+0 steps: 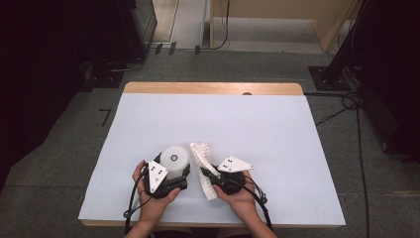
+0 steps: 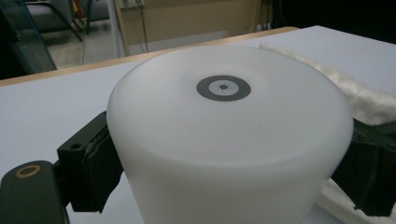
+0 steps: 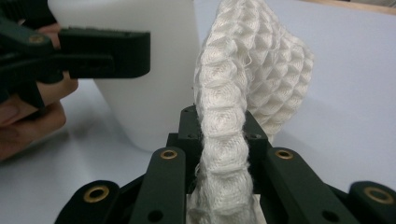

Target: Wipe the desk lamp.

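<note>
Container (image 1: 174,159), white, cylindrical, stood near the front edge of the white table cover (image 1: 247,124), clamped across its side wall by the left gripper (image 1: 171,179); jaws pressed on opposite flanks, as the left gripper view confirmed. Flat face with a small grey ring mark (image 2: 223,87) faced up, so the long axis ran vertical. Likely held this way to steady it while its wall gets wiped.

Right gripper (image 1: 212,174) was closed on a white waffle-weave cloth (image 1: 202,157), pinched in a bunched fold between the jaws. Cloth stood as a narrow strip, long axis running away from the person, free end rising past the jaws and drooping just beside the container's right flank; contact could not be judged. Bunching probably gave a firm pad for rubbing.
</note>
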